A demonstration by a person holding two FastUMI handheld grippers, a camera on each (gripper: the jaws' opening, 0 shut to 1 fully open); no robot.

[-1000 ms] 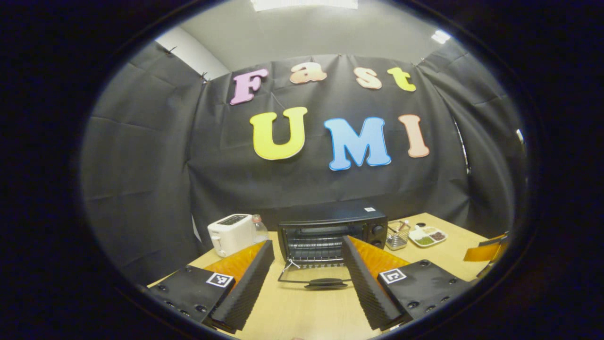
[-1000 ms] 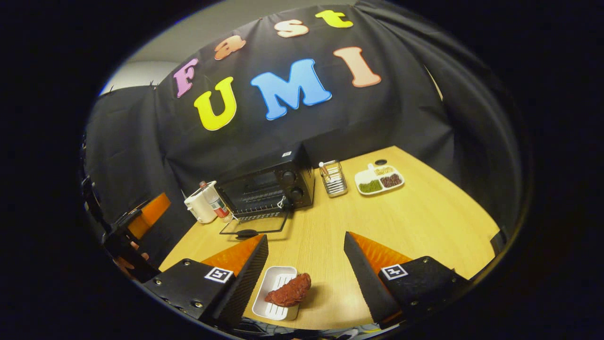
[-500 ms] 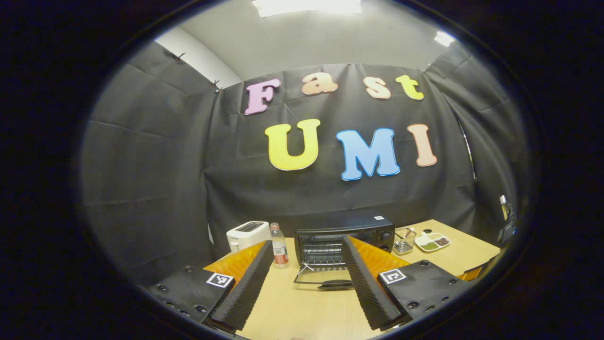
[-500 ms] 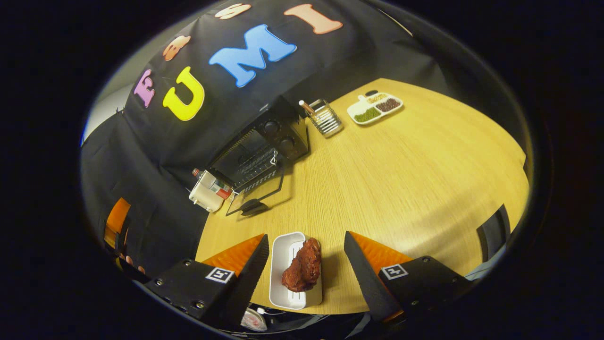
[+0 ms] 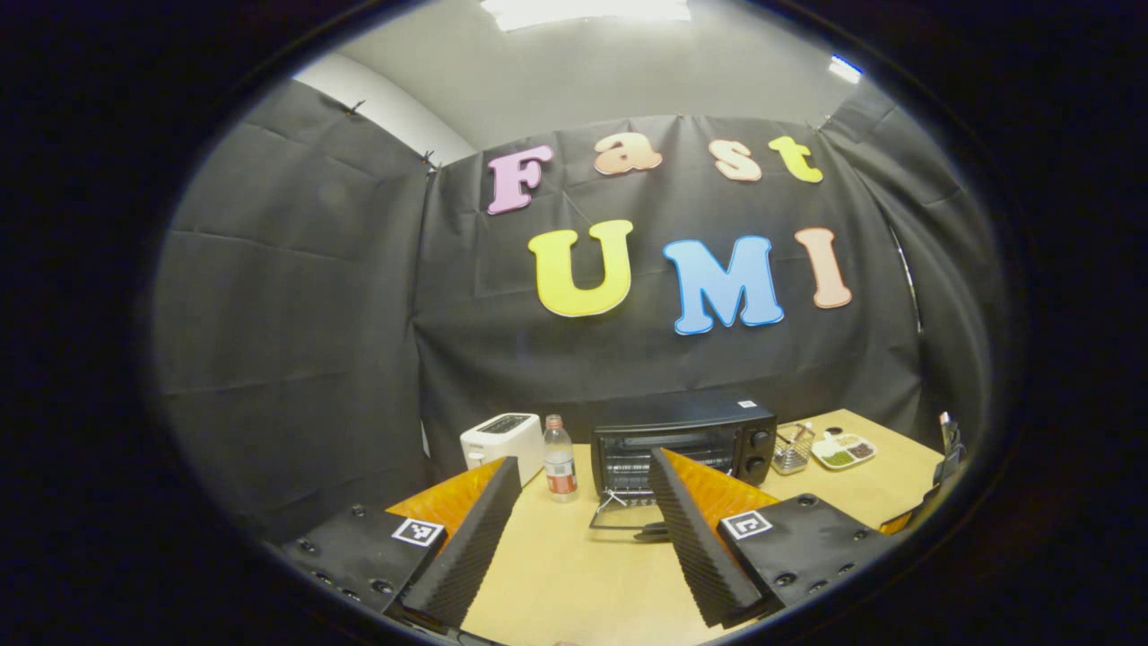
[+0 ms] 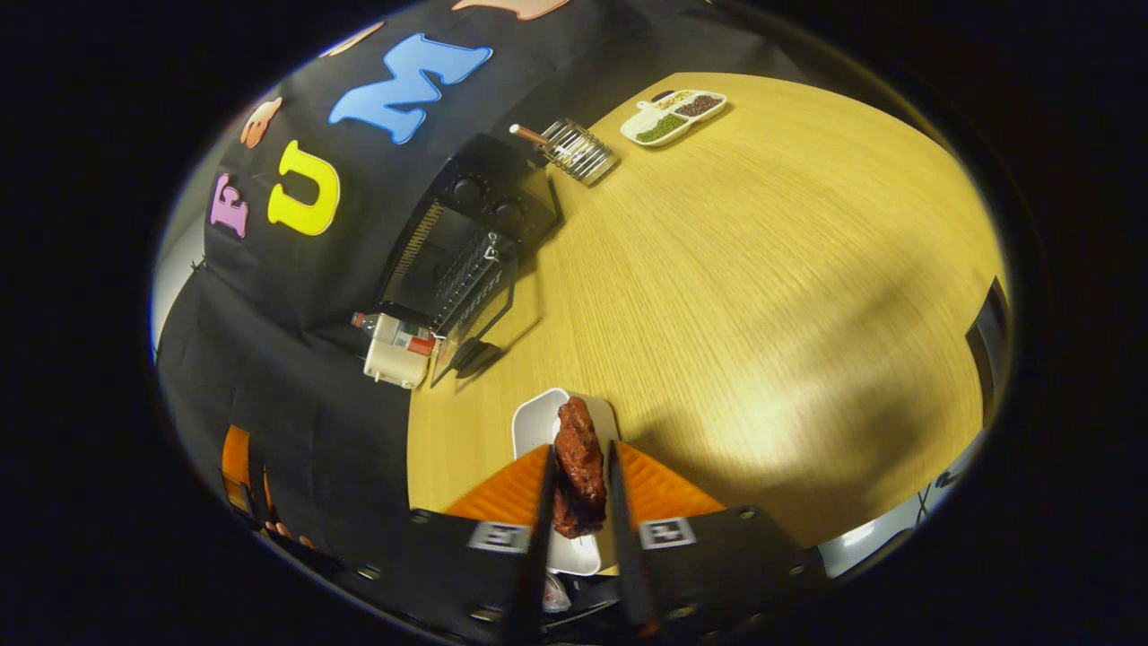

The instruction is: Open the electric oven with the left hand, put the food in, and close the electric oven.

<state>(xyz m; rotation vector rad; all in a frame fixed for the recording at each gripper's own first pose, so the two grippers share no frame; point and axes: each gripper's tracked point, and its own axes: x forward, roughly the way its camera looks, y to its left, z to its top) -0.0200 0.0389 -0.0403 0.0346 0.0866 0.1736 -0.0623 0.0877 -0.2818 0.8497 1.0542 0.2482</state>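
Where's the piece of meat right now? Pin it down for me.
In the right gripper view, the meat sits low at centre, over the white tray at the near edge of the wooden table, with the right tool shut on it.

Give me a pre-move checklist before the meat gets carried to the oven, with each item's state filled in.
1. Oven door folded down, open: ok.
2. Right gripper closed on the meat, a finger on each side: ok.
3. Meat lifted off the white tray: cannot tell.
4. Table bare between the tray and the oven: ok.
5. Left gripper open, holding nothing, back from the door: ok.
6. Oven rack free of other items: cannot tell, interior too small and dark.
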